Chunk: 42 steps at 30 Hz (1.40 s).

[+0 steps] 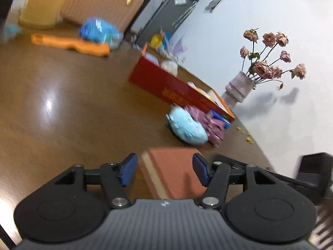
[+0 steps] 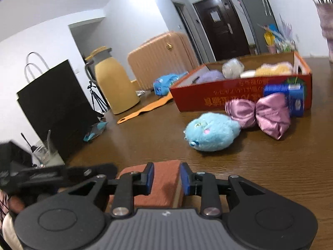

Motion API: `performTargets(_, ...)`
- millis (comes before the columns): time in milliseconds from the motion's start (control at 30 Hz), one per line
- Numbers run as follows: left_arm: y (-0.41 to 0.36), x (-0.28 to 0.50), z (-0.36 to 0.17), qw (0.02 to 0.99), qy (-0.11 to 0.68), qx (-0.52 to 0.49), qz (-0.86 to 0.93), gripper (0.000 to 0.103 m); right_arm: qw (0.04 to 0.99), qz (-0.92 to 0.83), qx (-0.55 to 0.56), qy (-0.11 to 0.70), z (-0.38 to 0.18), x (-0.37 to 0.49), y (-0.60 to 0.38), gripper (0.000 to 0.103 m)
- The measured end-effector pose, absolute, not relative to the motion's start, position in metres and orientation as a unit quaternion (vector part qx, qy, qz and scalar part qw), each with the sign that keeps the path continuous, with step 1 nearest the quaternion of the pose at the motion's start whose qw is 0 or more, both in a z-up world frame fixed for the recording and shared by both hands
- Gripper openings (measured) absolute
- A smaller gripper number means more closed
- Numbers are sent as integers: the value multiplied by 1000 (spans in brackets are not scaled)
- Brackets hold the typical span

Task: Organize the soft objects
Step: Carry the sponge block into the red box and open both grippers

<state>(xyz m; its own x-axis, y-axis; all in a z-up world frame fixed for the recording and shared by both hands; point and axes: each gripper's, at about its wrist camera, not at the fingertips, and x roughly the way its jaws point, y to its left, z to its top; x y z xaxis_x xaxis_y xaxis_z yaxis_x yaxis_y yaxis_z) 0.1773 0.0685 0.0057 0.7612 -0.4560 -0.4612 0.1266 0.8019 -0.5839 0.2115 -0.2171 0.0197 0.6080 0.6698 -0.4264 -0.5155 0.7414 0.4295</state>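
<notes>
A terracotta sponge block (image 1: 172, 173) with a beige layer lies on the brown table right in front of both grippers. My left gripper (image 1: 165, 169) stands open around it, with a thin gap at the left pad (image 1: 130, 170). My right gripper (image 2: 167, 179) is shut on one end of the same sponge (image 2: 166, 189). Further off lie a light blue plush toy (image 2: 210, 134) and a purple satin bow (image 2: 260, 112), both against the red cardboard box (image 2: 229, 98). The box holds several soft balls. In the left wrist view the plush (image 1: 187, 127) and bow (image 1: 212, 125) sit ahead to the right.
A vase of dried roses (image 1: 239, 87) stands by the wall behind the box (image 1: 170, 89). A blue carton (image 2: 295, 98) leans on the box. A long orange tool (image 2: 145, 108), a yellow jug (image 2: 116, 83), a black paper bag (image 2: 56, 108) and a glass (image 2: 44, 152) occupy the left side.
</notes>
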Motion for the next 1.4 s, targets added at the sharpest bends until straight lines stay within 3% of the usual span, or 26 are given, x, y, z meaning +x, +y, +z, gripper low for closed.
performTargets(33, 67, 177, 3, 891, 312, -282, -170, 58, 883, 333, 134, 302, 15, 217, -214, 29)
performTargets(167, 58, 178, 2, 899, 309, -268, -154, 32, 870, 338, 166, 319, 6, 222, -215, 29)
performTargets(367, 59, 240, 70, 926, 212, -235, -206, 32, 906, 323, 147, 231, 67, 233, -221, 29)
performTargets(500, 65, 340, 107, 915, 225, -253, -219, 32, 931, 300, 112, 175, 122, 295, -207, 29)
performTargets(633, 57, 424, 107, 919, 261, -226, -191, 32, 930, 280, 105, 213, 133, 380, -192, 29)
performTargets(800, 38, 468, 78, 924, 318, -142, -158, 32, 908, 262, 131, 299, 91, 453, -184, 29)
performTargets(933, 37, 469, 57, 914, 366, -88, -153, 32, 874, 264, 149, 380, 54, 465, -178, 30)
performTargets(1100, 37, 455, 58, 909, 386, -49, -151, 32, 844, 280, 174, 424, 39, 466, -176, 31)
performTargets(1400, 35, 413, 62, 906, 399, -23, -139, 34, 822, 304, 155, 456, 35, 452, -170, 32)
